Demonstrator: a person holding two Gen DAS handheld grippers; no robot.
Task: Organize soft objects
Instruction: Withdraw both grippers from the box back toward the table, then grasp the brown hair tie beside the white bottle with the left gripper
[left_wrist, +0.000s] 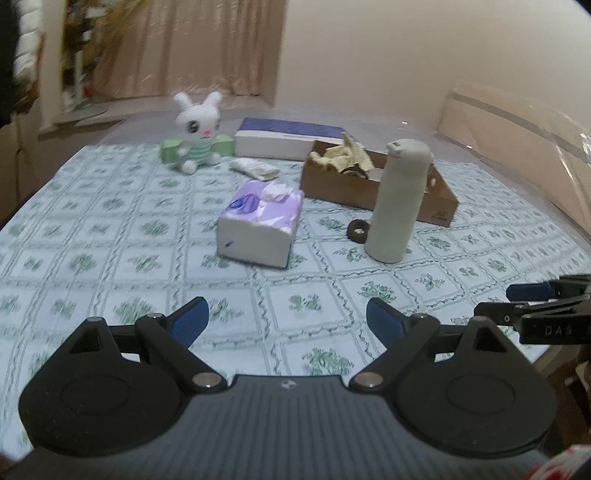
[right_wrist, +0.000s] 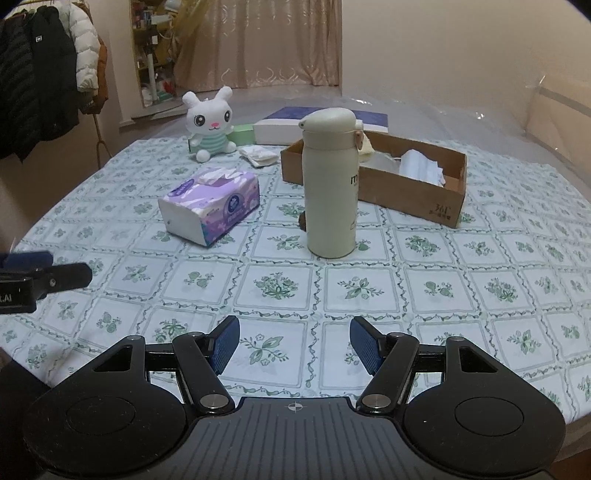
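Right wrist view is showing the bunny sitting near the tabletop's far edge, against a green box, with a tissue pack lying nearer the middle and a folded cloth lying between them. Toward the far right edge, a cardboard box is holding rags, with a bottle standing upright before it. Both the right gripper and left gripper are hovering wide open and empty over the near edge.

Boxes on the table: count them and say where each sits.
3. A brown open box stands right of the bottle. A white box with a blue lid lies behind it. A green box sits behind the bunny, partly hidden.
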